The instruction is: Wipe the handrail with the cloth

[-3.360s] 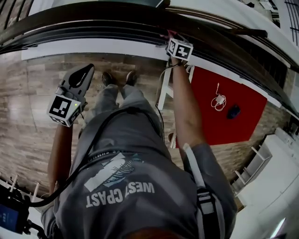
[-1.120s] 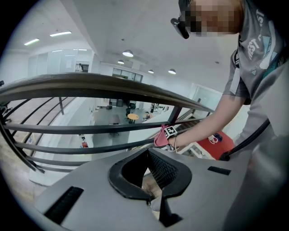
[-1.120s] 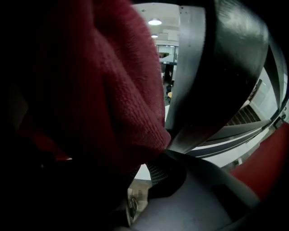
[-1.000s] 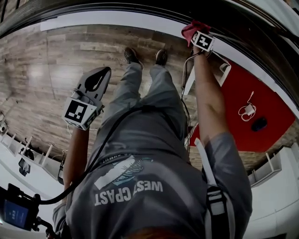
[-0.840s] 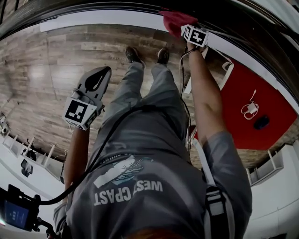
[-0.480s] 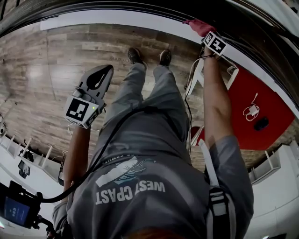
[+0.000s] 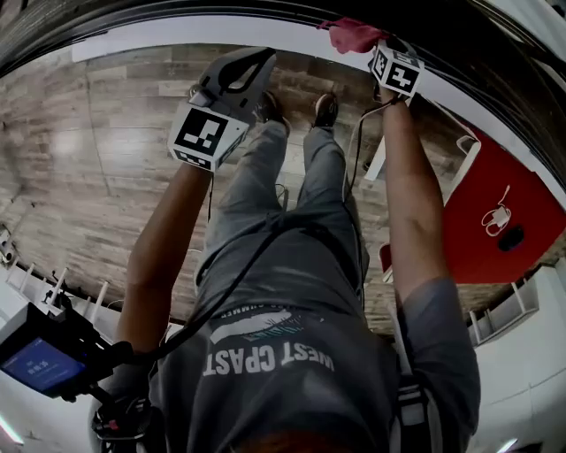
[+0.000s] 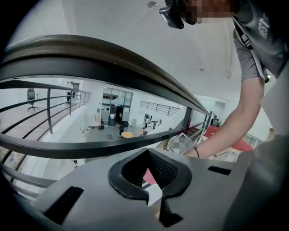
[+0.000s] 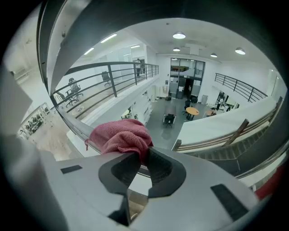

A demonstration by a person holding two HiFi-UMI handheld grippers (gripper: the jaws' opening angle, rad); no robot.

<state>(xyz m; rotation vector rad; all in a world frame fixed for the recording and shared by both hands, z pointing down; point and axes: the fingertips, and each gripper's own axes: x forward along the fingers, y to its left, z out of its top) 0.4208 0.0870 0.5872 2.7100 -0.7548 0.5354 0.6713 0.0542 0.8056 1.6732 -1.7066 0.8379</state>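
Observation:
The dark handrail [image 7: 150,16] curves across the top of the head view. A red cloth [image 7: 352,35] lies bunched on it, and my right gripper [image 7: 373,46] is shut on the cloth. In the right gripper view the cloth [image 9: 121,136] sits over a rail [image 9: 67,121] just ahead of the right gripper [image 9: 143,155]. My left gripper [image 7: 260,56] is raised close under the rail, left of the cloth, shut and holding nothing. In the left gripper view the left gripper [image 8: 146,153] points at the handrail [image 8: 90,58], with lower bars [image 8: 81,146] behind it.
I stand on a wooden floor [image 7: 97,150] with my shoes [image 7: 296,108] near the rail's base. A red surface [image 7: 500,190] with a charger and a dark mouse lies to the right. A device with a blue screen [image 7: 40,363] hangs at lower left. Beyond the rail is an open atrium [image 9: 180,113].
My left gripper has risen from beside my hip to just under the handrail. My right gripper has slid back and forth along the rail with the cloth.

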